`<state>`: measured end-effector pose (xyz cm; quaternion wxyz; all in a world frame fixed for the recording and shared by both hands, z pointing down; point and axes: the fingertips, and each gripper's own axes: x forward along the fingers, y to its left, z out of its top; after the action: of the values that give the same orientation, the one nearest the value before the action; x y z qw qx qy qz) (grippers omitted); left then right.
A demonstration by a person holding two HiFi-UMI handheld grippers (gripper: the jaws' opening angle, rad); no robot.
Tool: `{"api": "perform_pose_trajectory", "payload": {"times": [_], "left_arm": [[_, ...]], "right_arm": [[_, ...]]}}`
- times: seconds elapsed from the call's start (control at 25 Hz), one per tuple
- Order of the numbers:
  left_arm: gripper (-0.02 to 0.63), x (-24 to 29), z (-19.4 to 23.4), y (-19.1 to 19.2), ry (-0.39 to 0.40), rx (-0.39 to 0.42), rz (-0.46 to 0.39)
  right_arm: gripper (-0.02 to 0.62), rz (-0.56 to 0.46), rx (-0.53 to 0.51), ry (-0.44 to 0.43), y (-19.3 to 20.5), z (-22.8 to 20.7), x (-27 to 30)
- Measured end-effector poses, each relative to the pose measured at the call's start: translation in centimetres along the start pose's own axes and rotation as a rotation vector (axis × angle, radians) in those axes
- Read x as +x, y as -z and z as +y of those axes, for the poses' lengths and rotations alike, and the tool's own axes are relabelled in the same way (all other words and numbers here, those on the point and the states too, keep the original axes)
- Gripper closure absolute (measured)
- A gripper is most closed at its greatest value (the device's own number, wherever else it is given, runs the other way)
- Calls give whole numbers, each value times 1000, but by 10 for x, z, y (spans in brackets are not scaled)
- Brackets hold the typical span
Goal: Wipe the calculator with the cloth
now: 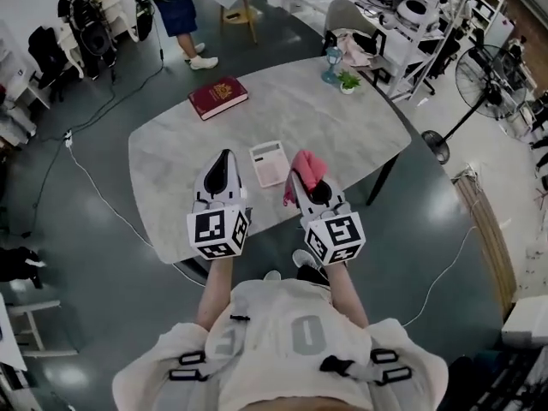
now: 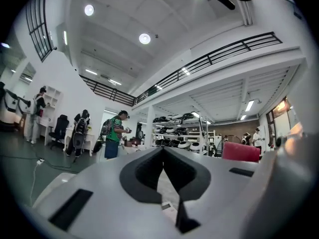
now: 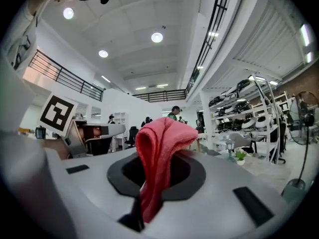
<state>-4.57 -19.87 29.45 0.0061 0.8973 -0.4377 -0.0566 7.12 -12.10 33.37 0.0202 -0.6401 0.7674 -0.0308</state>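
Observation:
The white calculator (image 1: 269, 163) lies flat on the grey marble table (image 1: 171, 157), near its front edge. My left gripper (image 1: 224, 157) is just left of it, shut with nothing between its jaws; in the left gripper view the jaws (image 2: 163, 152) meet in a closed line. My right gripper (image 1: 303, 181) is just right of the calculator, shut on the pink cloth (image 1: 306, 169). In the right gripper view the cloth (image 3: 158, 151) stands up in a fold between the jaws and hangs down toward the camera. From the left gripper view the cloth (image 2: 240, 152) shows at the right.
A dark red book (image 1: 217, 97) lies at the table's far left. A small potted plant (image 1: 348, 81) and a blue glass (image 1: 332, 64) stand at the far right corner. A person (image 1: 177, 7) stands beyond the table. A floor fan (image 1: 484, 82) and shelving are on the right.

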Motion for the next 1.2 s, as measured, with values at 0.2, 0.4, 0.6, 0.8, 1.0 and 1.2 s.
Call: {"api": "perform_pose_trajectory", "payload": {"times": [0.2,0.4,0.6,0.8,1.0,1.2], "left_arm": [[586,2,20,-25,-148,26,14],[586,2,20,-20,-295,73,13],[586,-3,24,-22,-401,86,-3],[586,-10,22,-25,-476,91,-27],[586,-6,16,-21,-524,103,-29],[583,9,-2,-29,-491,145,-75]], "right_arm": [[535,6,-103,-90,-38,-17,41],[536,-16,-124,-190,-43,-42,63],[535,-27,-134,-271,-44,-48,77],[535,-42,-122,-309,-45,-53,80],[535,-40,-113,-352,-39,-60,78],[535,-41,-118,-382,-39,-73,83]]}}
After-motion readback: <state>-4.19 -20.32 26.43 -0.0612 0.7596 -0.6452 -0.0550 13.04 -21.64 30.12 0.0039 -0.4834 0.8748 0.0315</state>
